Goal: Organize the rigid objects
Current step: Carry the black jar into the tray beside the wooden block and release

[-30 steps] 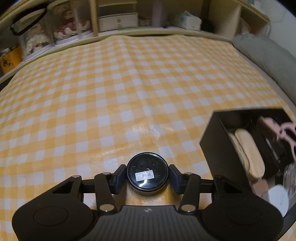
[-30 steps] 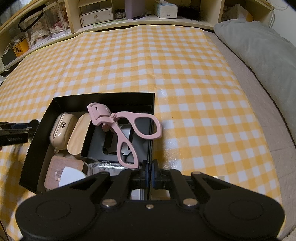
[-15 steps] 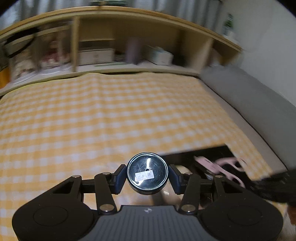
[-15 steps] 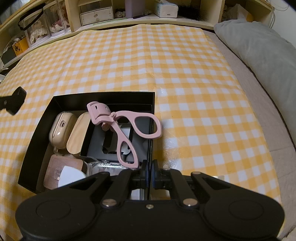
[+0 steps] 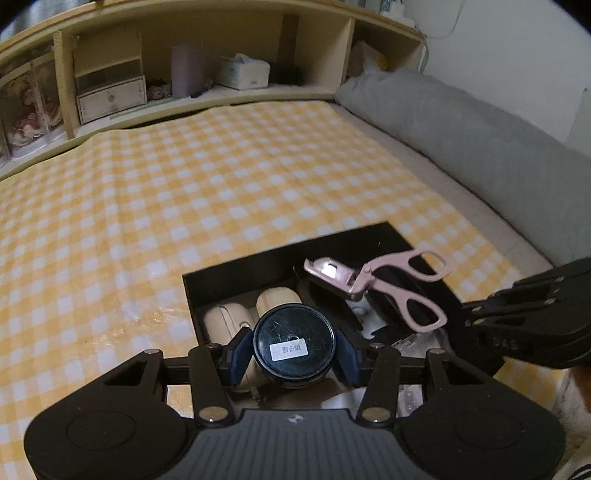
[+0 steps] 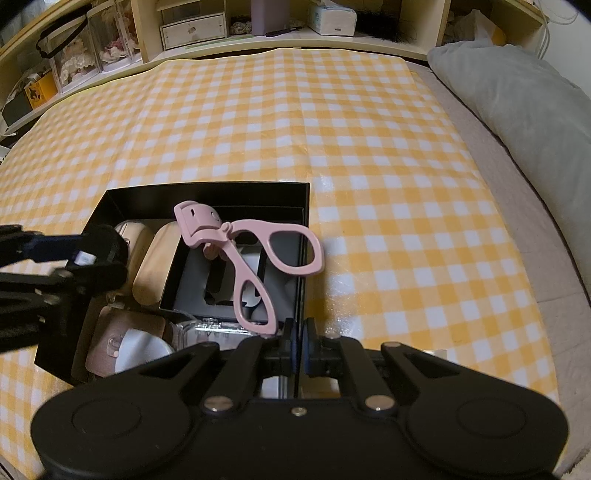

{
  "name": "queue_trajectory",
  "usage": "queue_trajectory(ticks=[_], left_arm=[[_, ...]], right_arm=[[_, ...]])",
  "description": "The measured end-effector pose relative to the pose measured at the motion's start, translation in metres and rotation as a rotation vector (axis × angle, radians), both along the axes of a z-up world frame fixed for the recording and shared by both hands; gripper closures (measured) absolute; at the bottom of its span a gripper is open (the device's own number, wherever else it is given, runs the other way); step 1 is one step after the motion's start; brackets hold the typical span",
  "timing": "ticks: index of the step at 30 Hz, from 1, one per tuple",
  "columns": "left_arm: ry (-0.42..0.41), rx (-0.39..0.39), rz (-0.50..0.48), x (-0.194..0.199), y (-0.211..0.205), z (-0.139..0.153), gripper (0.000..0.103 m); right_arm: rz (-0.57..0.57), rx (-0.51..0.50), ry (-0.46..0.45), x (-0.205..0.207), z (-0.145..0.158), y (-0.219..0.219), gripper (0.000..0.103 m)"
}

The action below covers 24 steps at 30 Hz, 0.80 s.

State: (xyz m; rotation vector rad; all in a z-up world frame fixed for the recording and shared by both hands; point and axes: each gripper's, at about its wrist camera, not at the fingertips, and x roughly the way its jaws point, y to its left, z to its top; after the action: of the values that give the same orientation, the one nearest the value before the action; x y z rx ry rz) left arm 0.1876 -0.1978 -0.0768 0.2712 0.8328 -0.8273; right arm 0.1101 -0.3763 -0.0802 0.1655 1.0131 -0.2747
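Observation:
My left gripper (image 5: 294, 350) is shut on a round black tin (image 5: 294, 344) with a white label and holds it above the left part of the black box (image 5: 236, 267). The same tin shows at the left of the right wrist view (image 6: 99, 249). My right gripper (image 6: 298, 341) is shut on the box's near right wall (image 6: 301, 258). A pink eyelash curler (image 6: 251, 254) rests across a smaller black inner box (image 6: 221, 291); it also shows in the left wrist view (image 5: 384, 284). Beige cases (image 6: 151, 266) lie in the box's left part.
The box stands on a yellow-and-white checked cloth (image 6: 295, 122). A grey pillow (image 6: 524, 110) lies along the right side. Wooden shelves (image 6: 229, 22) with boxes, a tissue pack and display cases run along the far edge. A pinkish case and a white disc (image 6: 136, 347) lie in the box's near corner.
My left gripper has lifted the black tin off the cloth and carried it right, over the box's left part. The right gripper has kept its hold on the box wall.

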Motion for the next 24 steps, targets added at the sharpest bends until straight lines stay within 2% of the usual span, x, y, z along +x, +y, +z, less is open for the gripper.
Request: queue_trajectory(ticks=[12, 13, 14, 15, 16, 24], left_arm=[[0.047, 0.026, -0.025, 0.0, -0.001, -0.011, 0.052], [0.045, 0.026, -0.023, -0.001, -0.002, -0.011, 0.045], [0.042, 0.028, -0.02, -0.002, -0.002, -0.011, 0.029], [0.034, 0.029, -0.018, -0.003, -0.002, -0.01, 0.023], [0.022, 0.026, -0.02, -0.005, -0.001, -0.009, 0.02], [0.014, 0.031, -0.035, -0.009, 0.0, -0.005, 0.018]], right_arm=[[0.0, 0.0, 0.001, 0.0, 0.0, 0.0, 0.099], [-0.001, 0.0, 0.001, 0.001, 0.0, 0.0, 0.099], [-0.001, 0.001, 0.001, 0.0, 0.0, 0.0, 0.099], [0.0, 0.001, 0.001, 0.0, 0.0, 0.0, 0.099], [0.0, 0.001, 0.001, 0.0, 0.0, 0.0, 0.099], [-0.001, 0.002, 0.001, 0.0, 0.0, 0.0, 0.099]])
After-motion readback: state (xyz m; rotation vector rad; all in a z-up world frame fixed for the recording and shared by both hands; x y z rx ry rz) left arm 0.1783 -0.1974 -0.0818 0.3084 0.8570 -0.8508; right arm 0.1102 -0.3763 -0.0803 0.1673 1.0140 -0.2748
